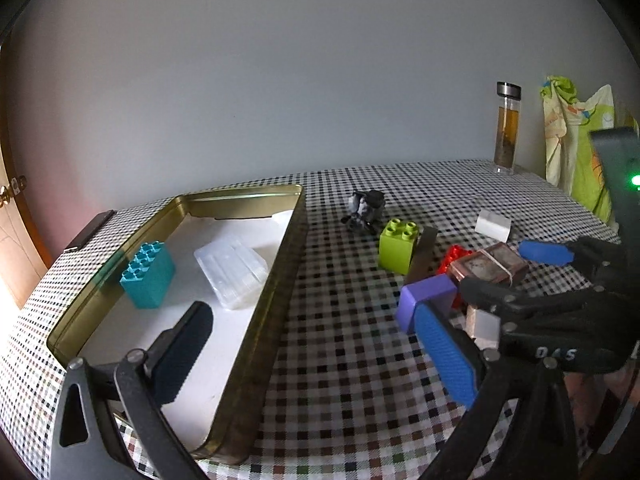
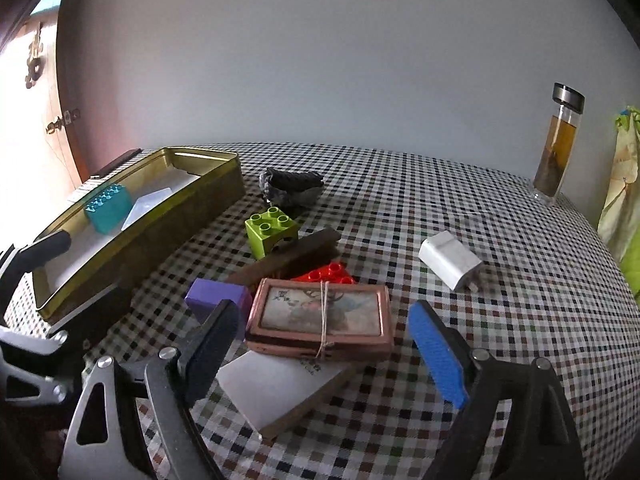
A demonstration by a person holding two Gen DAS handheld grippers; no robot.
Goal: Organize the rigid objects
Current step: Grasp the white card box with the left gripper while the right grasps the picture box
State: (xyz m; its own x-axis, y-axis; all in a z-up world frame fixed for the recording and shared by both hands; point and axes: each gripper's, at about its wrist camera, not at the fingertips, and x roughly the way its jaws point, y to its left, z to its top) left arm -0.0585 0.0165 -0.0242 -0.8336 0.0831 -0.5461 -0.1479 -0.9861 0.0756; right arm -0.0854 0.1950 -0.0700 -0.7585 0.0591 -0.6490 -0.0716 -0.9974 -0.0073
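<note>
1. Pink-framed and tied round its middle with twine, the flat box [image 2: 320, 318] is the landmark: it lies straight ahead of the right gripper [image 2: 320, 344], between its two spread fingers, with neither pad visibly touching it.
2. Its long axis runs across the gap from the dark finger [image 2: 210, 346] to the blue one [image 2: 438, 354], so closing would, I judge, pinch it by its short ends (a long span for the jaws).
3. Under the box's near edge sits a pale slab [image 2: 276, 390]; beside its left end a purple block [image 2: 218, 298]; behind it a red brick [image 2: 326, 272] and a brown bar [image 2: 288, 260], with a green brick [image 2: 272, 228] further back.
4. Well left of the box stands the gold tin [image 2: 140, 220], already holding a teal brick [image 2: 108, 204] and a clear case [image 1: 230, 274].
5. Right hand is the nearer one; the left gripper [image 1: 320, 344] hangs released over the tin's near wall, one finger inside, gripping nothing.
6. Only the left view shows the tin's floor and the right gripper reaching round the box; only the right view shows the box's picture face, the slab's extent and the white charger [image 2: 450, 260] clearly.
</note>
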